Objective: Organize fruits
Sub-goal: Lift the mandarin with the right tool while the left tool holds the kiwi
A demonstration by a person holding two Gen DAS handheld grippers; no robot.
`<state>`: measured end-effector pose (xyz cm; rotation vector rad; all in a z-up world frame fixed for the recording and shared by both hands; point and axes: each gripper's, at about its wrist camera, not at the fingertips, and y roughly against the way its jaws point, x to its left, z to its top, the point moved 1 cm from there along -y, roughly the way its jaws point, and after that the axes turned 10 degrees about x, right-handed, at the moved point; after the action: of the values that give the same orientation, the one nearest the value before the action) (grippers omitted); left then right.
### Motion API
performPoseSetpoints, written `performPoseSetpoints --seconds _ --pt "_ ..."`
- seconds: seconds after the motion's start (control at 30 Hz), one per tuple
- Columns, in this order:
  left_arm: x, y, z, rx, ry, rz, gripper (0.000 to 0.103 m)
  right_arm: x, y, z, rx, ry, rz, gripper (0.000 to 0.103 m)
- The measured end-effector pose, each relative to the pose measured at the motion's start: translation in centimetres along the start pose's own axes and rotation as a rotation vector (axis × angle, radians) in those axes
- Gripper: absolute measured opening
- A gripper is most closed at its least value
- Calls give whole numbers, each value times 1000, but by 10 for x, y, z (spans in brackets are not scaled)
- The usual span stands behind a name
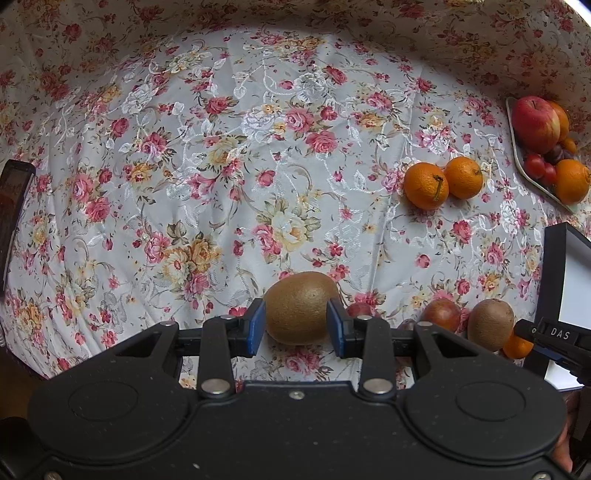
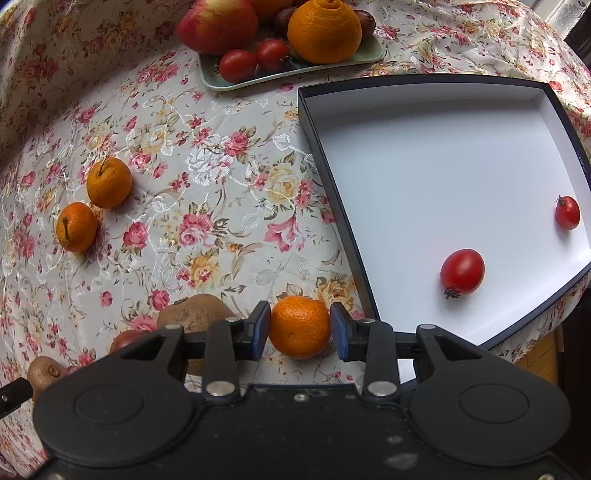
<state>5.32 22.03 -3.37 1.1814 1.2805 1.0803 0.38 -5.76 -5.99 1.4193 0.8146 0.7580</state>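
On top of the bench lies a cloth (image 1: 207,155) with pink and yellow flowers, and it covers all of it. Up at 12 o'clock in the right wrist view sits a pale green tray (image 2: 295,72) with a big red apple (image 2: 218,24), a big bumpy orange (image 2: 324,29) and two small tomatoes (image 2: 255,61). At 3 o'clock is a dark box (image 2: 334,162) with a white inside. Two small tomatoes lie in it, well apart, one near the middle (image 2: 461,272) and one by the far side (image 2: 567,212). At 9 o'clock two small oranges (image 2: 92,206) lie touching on the cloth.

Over on the left side, the left claw (image 1: 296,321) points down at the cloth. Its blue pads (image 1: 256,325) press on both sides of a brown kiwi (image 1: 301,306), so it has a tight hold of it. At 3 o'clock from that kiwi lie a dark red fruit (image 1: 441,314) and another kiwi (image 1: 489,325), close together.

Just beside the box, the right claw (image 2: 300,326) points down too. A small orange (image 2: 299,326) sits between its blue pads (image 2: 260,328). The pad at 9 o'clock looks like it just touches the peel, and the pad at 3 o'clock has a thin gap, so the claw is loose around the orange and not squeezing it. The orange rests on the cloth.
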Motion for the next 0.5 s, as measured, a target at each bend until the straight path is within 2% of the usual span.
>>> performPoseSetpoints --seconds 0.13,0.23,0.3,0.4,0.5 --pt "6 -2 2 10 16 -13 45 2 -4 2 9 1 -6 39" --pt "9 -5 2 16 22 -12 46 3 -9 4 49 -20 10 41" --pt "11 -7 2 17 28 -28 49 3 -16 5 83 -30 14 42" --pt "11 -7 3 12 42 -55 49 4 -22 5 115 -45 27 42" --pt "6 -8 3 12 34 -78 50 5 -23 4 105 -48 22 41"
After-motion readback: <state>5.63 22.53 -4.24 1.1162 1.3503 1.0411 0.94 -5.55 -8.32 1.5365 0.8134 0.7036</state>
